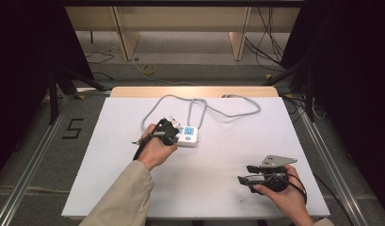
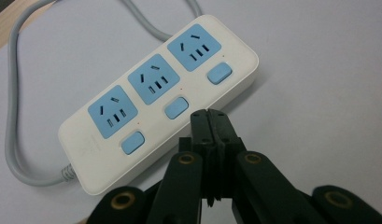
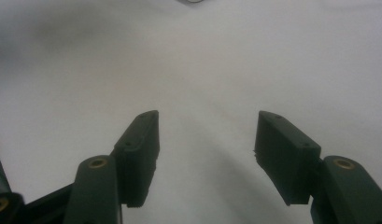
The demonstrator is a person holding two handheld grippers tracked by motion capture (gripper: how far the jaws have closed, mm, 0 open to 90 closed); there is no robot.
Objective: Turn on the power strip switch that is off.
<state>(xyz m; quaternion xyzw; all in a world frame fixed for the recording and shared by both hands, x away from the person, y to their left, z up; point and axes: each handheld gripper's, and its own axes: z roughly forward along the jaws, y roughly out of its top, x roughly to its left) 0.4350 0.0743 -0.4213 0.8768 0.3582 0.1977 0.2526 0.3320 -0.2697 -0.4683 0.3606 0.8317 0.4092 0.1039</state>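
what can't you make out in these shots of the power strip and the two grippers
- Power strip switches: on or off unreadable in the left gripper view.
- Whether the shut left gripper touches the strip: its fingers hide the contact.
- Cable plug end: runs off the table's far edge, high view.
- Object at the top edge, right gripper view: cut off.

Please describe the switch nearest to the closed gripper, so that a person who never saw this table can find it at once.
On the white table, find the white power strip with three blue sockets and a grey cable. Along its near edge sit three blue switches; the one wanted is the middle switch. The shut left gripper points its tips right beside it, unlike the two outer switches.
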